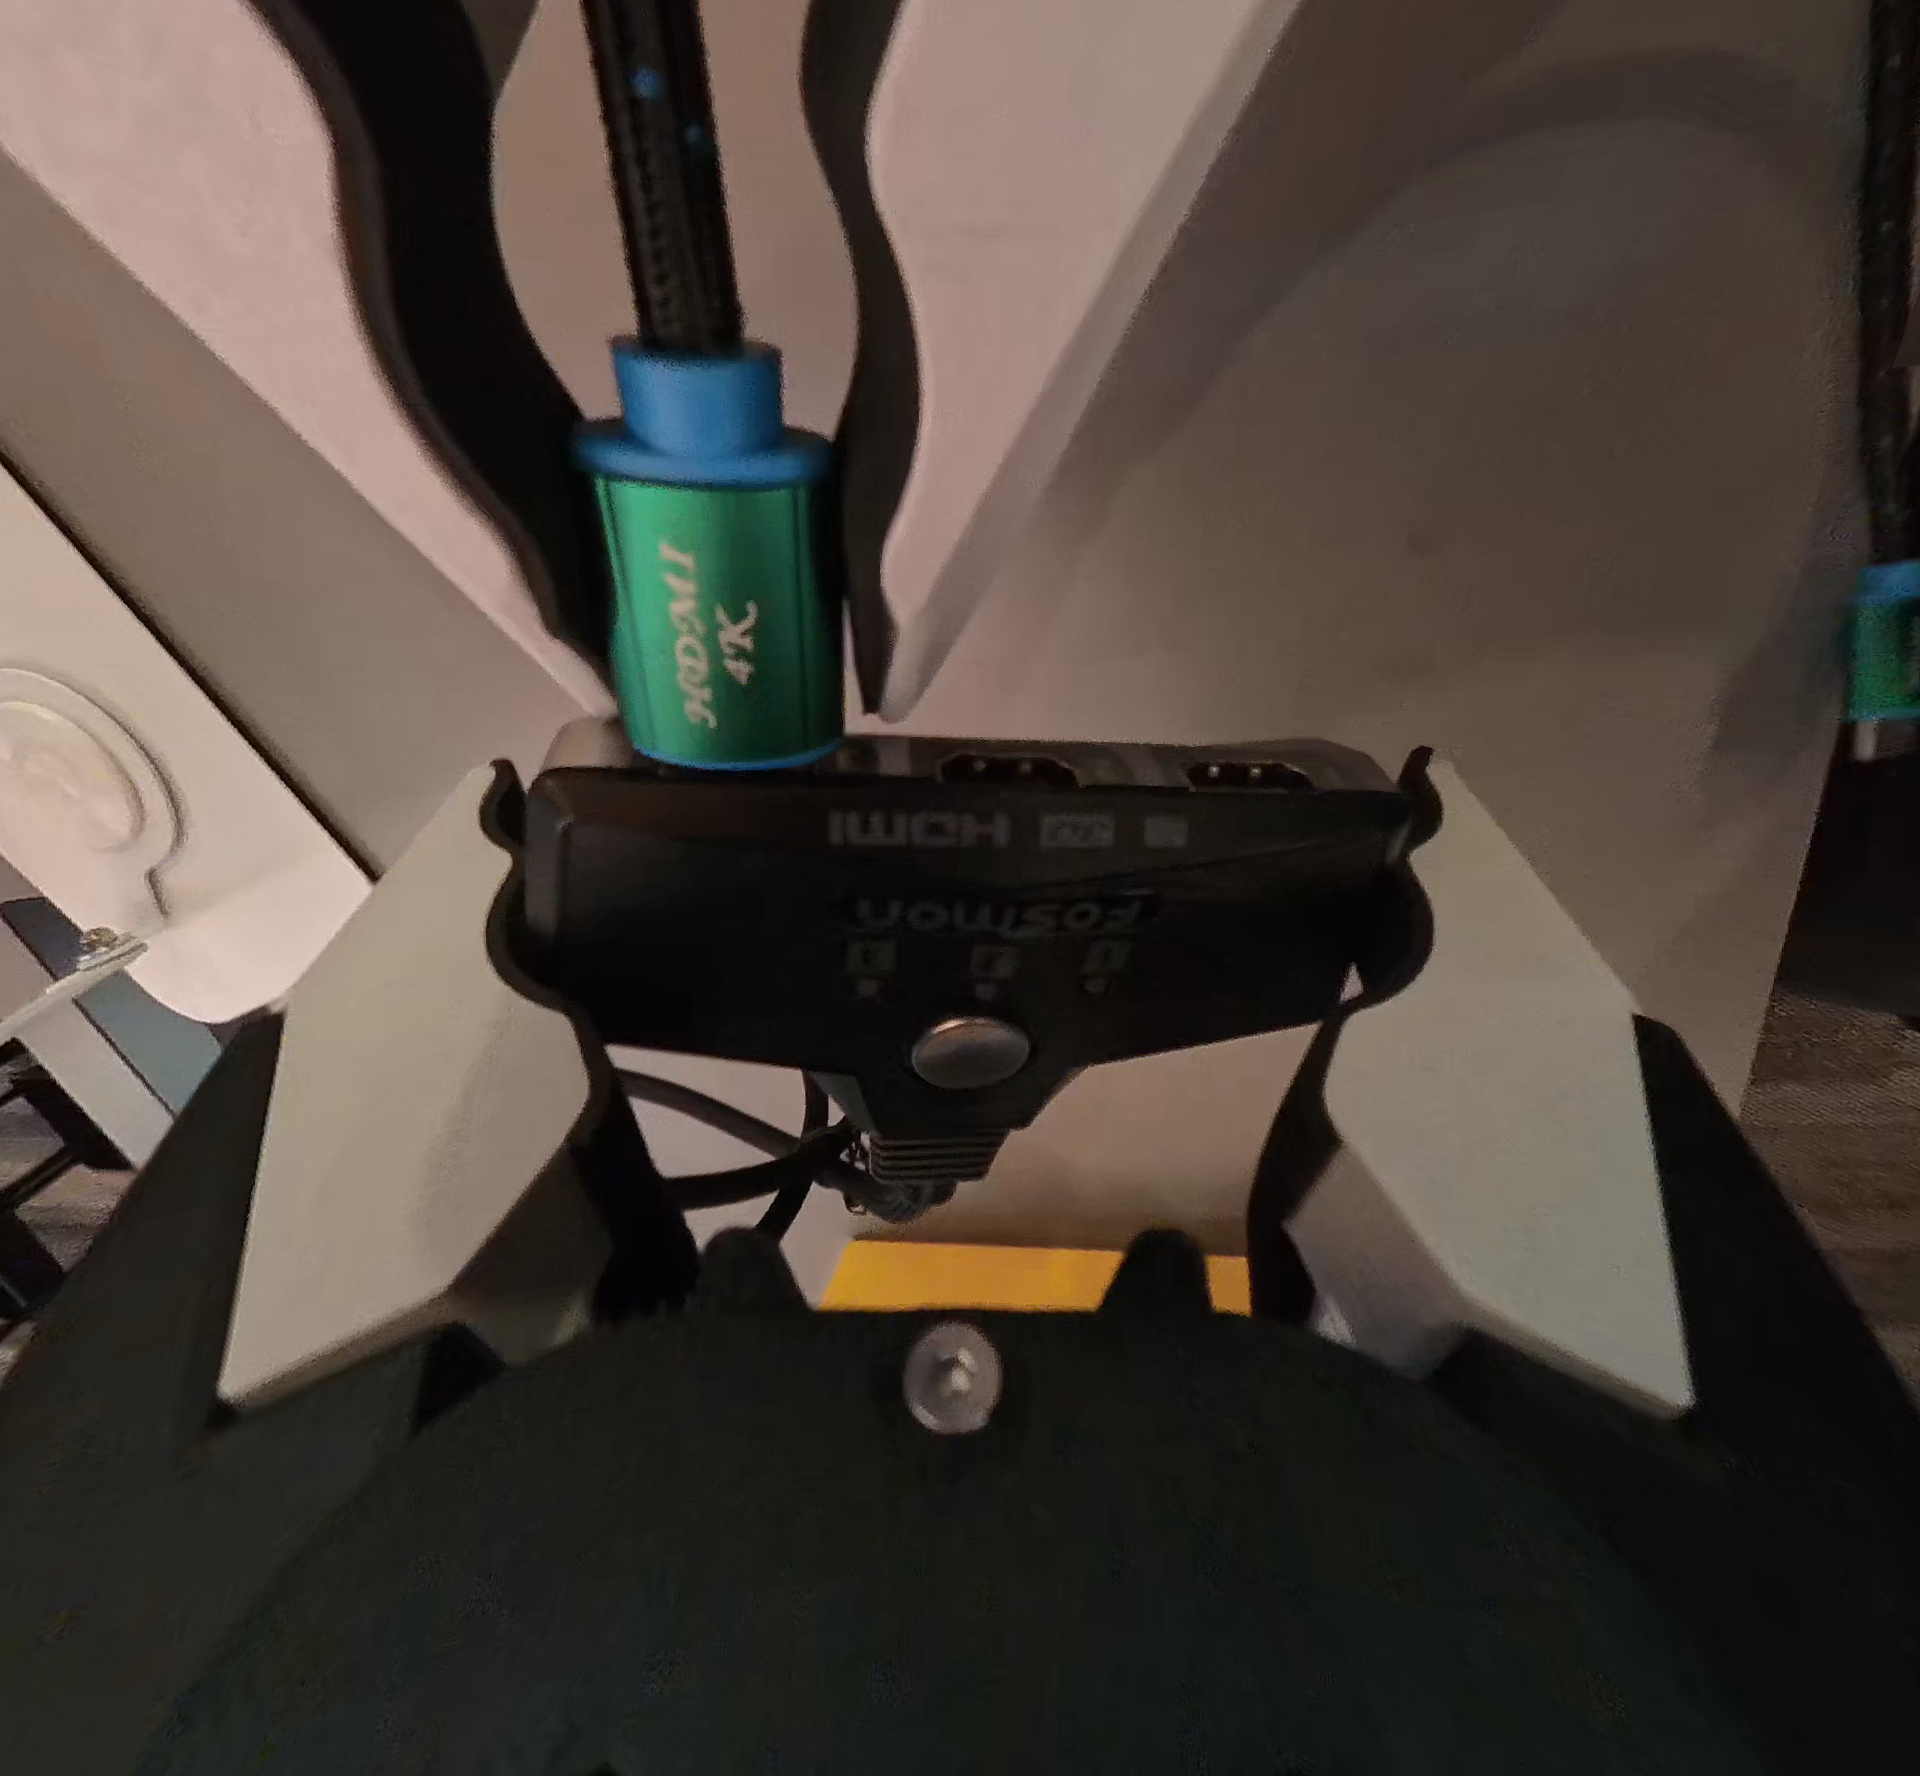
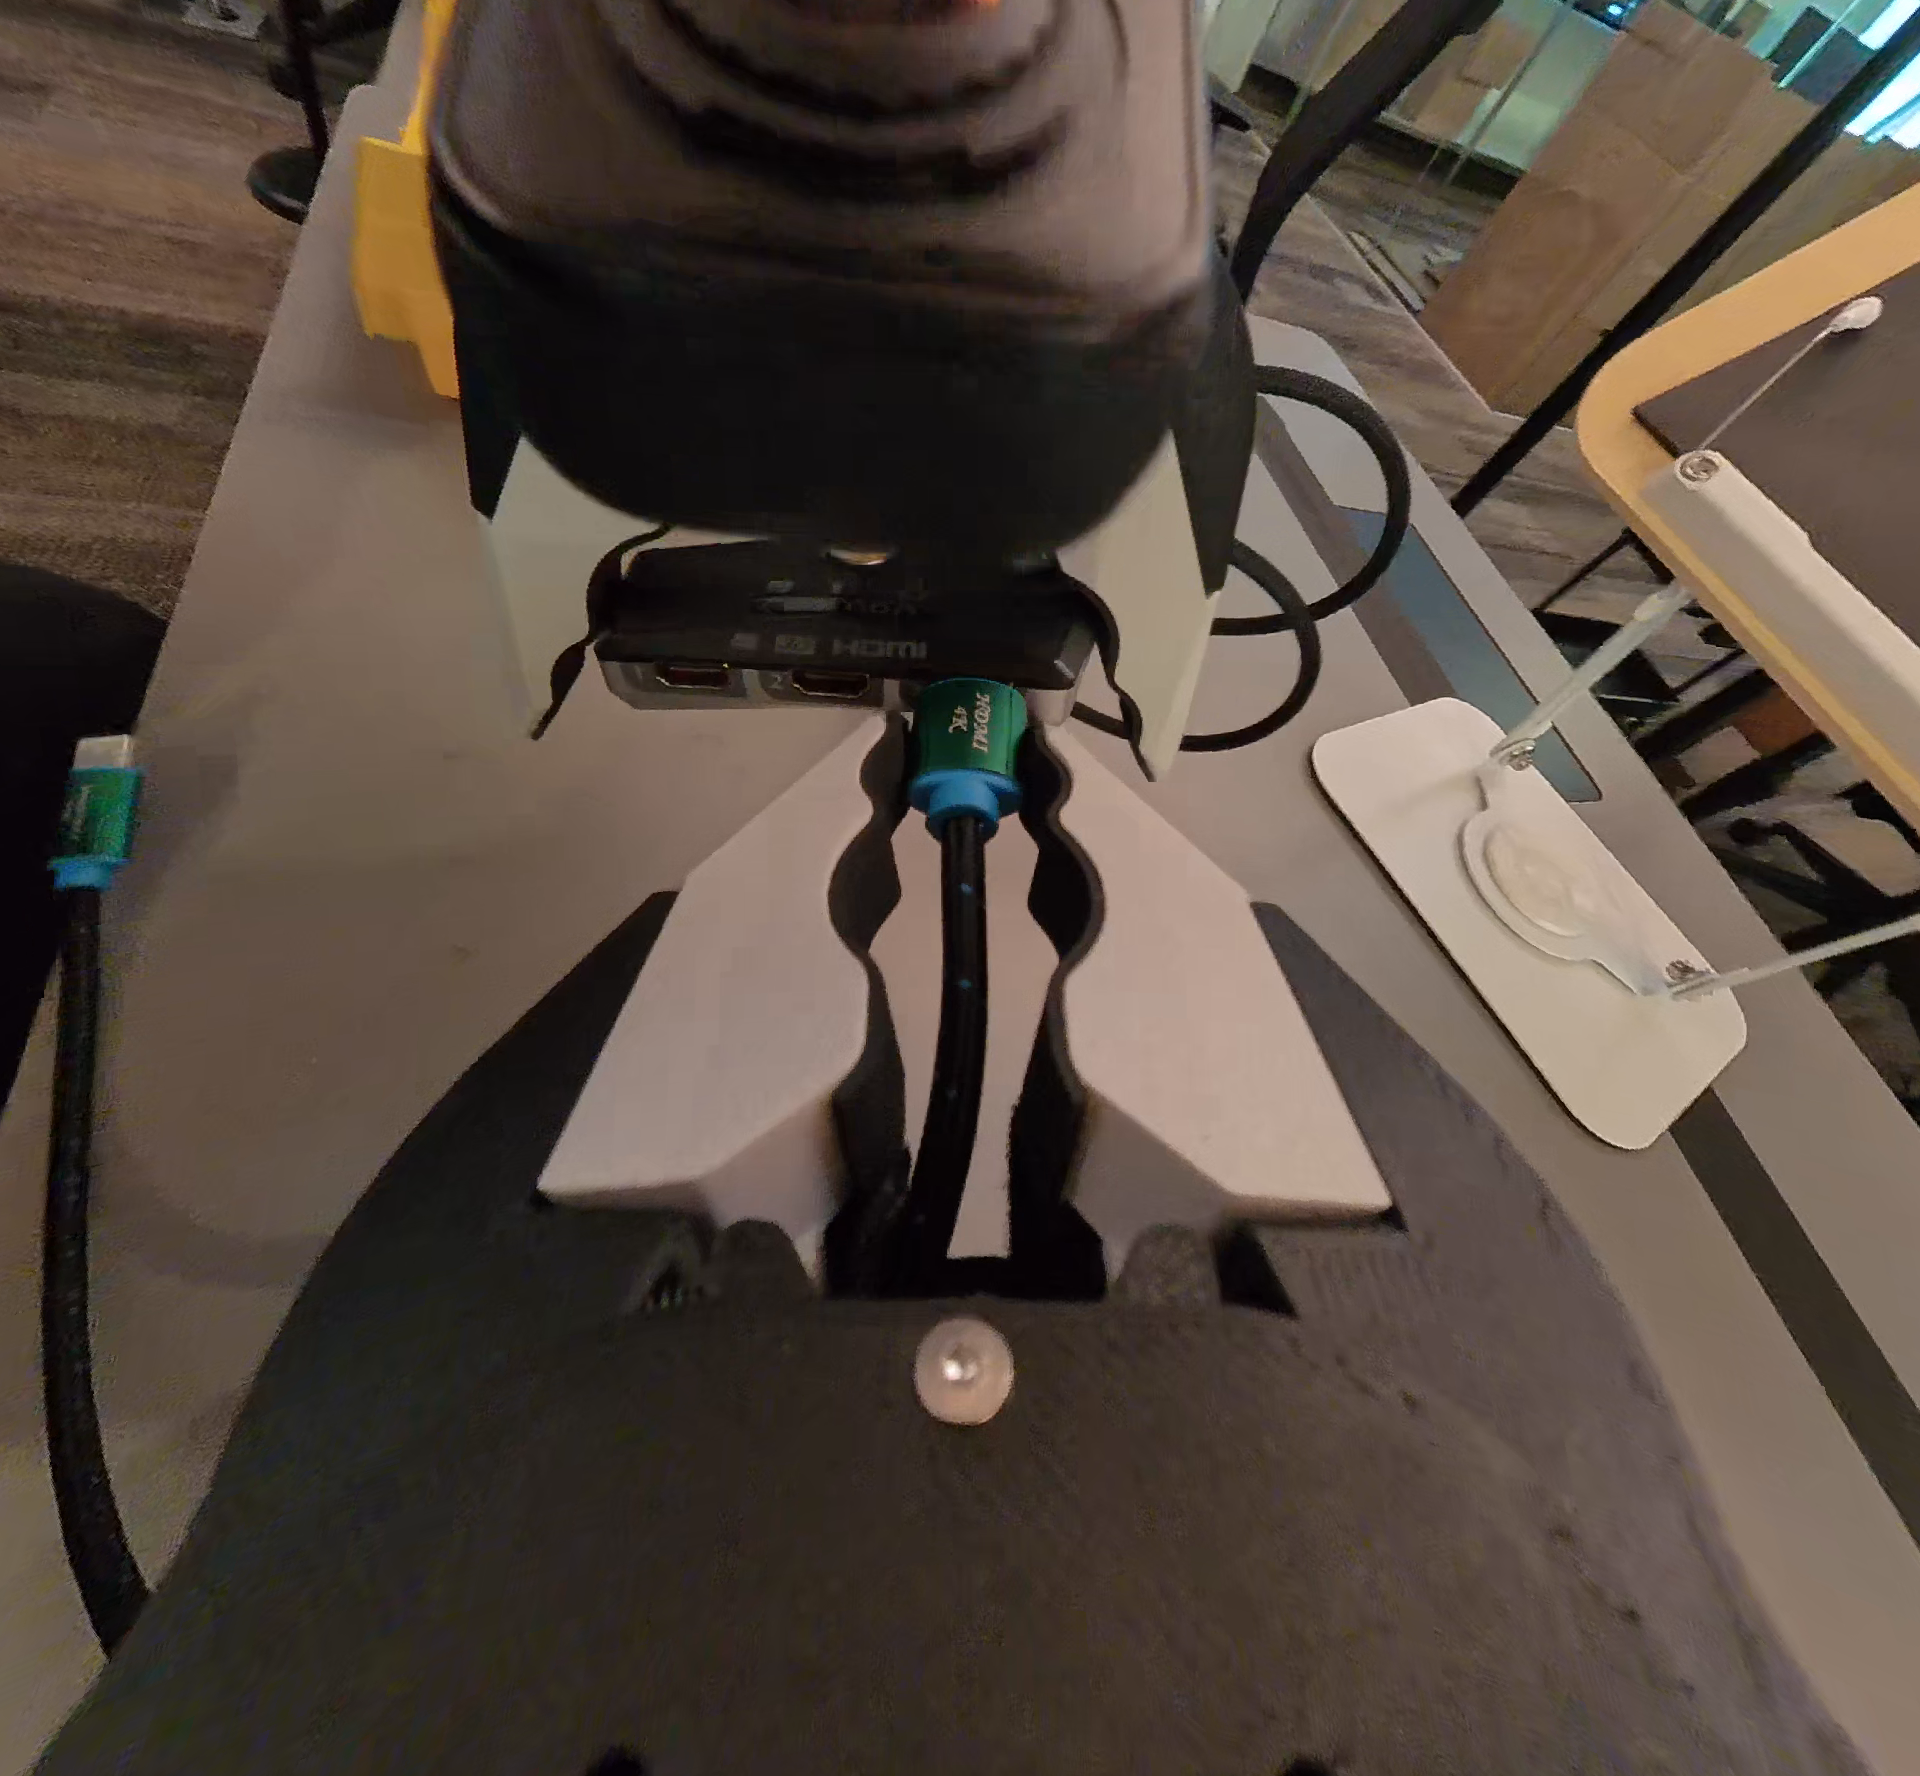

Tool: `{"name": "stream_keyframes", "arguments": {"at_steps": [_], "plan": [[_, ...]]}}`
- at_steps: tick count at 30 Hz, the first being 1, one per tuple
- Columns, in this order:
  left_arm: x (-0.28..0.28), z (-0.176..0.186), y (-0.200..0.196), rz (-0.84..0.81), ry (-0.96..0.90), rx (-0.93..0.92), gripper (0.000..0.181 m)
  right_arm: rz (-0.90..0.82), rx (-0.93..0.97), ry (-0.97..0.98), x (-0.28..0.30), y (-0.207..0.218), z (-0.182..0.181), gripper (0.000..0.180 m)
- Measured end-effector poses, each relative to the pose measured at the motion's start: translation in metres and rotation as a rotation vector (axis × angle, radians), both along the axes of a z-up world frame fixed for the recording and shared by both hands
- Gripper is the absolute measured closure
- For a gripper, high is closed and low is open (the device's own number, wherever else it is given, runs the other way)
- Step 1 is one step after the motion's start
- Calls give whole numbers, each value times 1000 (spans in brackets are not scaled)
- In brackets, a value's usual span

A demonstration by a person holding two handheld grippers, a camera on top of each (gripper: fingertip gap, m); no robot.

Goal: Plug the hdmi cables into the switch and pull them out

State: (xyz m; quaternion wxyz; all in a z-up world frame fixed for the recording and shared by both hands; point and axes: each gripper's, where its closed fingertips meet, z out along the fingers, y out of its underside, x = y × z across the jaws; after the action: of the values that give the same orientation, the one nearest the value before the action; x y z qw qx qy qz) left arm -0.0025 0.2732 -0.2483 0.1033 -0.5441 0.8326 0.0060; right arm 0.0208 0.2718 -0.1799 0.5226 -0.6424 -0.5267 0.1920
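Observation:
My left gripper (image 1: 961,853) is shut on the black HDMI switch (image 1: 966,905), holding it by its two ends above the table. A green HDMI plug (image 1: 717,625) with a blue collar and black braided cable sits in the switch's end port. The other two ports (image 1: 1008,770) are empty. My right gripper (image 2: 964,739) faces the switch (image 2: 831,651), its fingertips closed on either side of the green plug (image 2: 966,724). A second HDMI cable with a green plug (image 2: 99,812) lies loose at the left of the right wrist view.
The grey table (image 2: 312,687) carries a white stand base (image 2: 1507,916) with a clear bracket at the right, a yellow block (image 2: 400,251) behind the left gripper, and the switch's own looped black cable (image 2: 1340,531). A wood-edged desk (image 2: 1662,344) stands further right. Some 6 cm of space lies between my two pairs of fingers.

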Motion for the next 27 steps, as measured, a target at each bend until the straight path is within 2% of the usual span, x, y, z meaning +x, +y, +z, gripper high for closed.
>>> {"name": "stream_keyframes", "arguments": {"at_steps": [2, 8, 14, 18, 22, 27], "plan": [[2, 1, 1, 3, -9, 9, 28, 14, -9, 15, 1, -1, 1, 161], [12, 6, 1, 57, -93, -70, 28, -88, 44, 0, 7, 9, 6, 161], [11, 2, 4, 68, -88, -60, 28, -153, 45, -20, 8, 12, 3, 161], [5, -1, 8, 21, -36, 31, 28, -81, 27, -29, 5, 6, 2, 161], [7, 3, 6, 18, -48, 38, 28, 10, -15, 13, 5, 1, 5, 161], [12, 6, 11, 60, -105, -4, 28, -110, 32, 4, 7, 11, 11, 161]]}}
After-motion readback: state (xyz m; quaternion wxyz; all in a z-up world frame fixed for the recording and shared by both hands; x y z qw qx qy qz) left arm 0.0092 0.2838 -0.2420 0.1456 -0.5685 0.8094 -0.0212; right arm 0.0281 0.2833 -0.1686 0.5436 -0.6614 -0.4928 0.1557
